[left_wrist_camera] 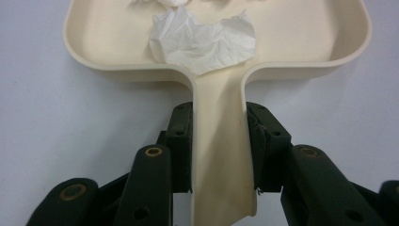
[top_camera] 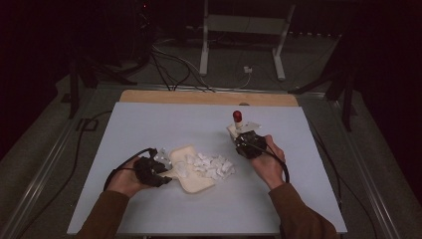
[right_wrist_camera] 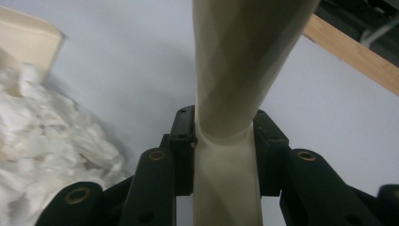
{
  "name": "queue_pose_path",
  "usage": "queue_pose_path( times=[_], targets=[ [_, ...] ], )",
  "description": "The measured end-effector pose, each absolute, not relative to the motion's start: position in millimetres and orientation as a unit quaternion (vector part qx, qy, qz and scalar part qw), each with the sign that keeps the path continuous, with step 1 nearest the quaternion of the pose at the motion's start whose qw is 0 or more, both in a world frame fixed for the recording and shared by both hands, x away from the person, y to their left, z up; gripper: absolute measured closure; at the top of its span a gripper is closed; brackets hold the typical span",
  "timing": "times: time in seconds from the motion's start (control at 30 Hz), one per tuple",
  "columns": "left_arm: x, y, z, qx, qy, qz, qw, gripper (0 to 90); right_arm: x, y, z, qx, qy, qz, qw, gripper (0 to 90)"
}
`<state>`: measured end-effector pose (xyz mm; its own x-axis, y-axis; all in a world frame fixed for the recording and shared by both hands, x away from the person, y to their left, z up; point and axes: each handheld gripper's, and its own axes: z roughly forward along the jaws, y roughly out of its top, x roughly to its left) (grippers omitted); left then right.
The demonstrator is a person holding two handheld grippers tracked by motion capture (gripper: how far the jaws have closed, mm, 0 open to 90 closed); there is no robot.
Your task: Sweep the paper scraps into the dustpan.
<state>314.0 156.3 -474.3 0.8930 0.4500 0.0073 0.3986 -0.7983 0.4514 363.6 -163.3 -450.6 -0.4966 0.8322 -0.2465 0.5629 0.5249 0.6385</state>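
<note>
The cream plastic dustpan [left_wrist_camera: 306, 28] looks smooth and faintly glossy; the crumpled white paper scraps [left_wrist_camera: 202, 40] are matt and creased. The pale grey tabletop [top_camera: 149, 124] is matt, its far edge bare wood.

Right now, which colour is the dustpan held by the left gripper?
Cream, best seen in the left gripper view: dustpan.

Paper scraps [top_camera: 211, 166] right of dustpan [top_camera: 191, 180] (some inside).

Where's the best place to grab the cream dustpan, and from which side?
By its flat handle, from the rear end opposite the pan's open mouth. It is narrow and straight-sided, fitting between the jaws, as the left gripper shows; the dustpan walls are too wide.
</note>
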Motion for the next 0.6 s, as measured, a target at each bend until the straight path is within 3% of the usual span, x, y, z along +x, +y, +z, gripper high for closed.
queue_pose_path(
  times=[0.1,0.23,0.6],
  targets=[
    [313.9,156.0,-474.4,0.947,0.224,0.057,0.224,66.4,363.3,-163.7,-454.4,0.424,0.828,0.237,0.279,67.0],
    [313.8,155.9,-474.5,0.947,0.225,0.056,0.223,66.4,362.2,-161.9,-454.3,0.441,0.825,0.253,0.249,67.0],
    [314.0,155.6,-475.0,0.947,0.226,0.055,0.223,66.4,354.5,-149.2,-455.7,0.448,0.825,0.268,0.219,66.9]
  ],
)
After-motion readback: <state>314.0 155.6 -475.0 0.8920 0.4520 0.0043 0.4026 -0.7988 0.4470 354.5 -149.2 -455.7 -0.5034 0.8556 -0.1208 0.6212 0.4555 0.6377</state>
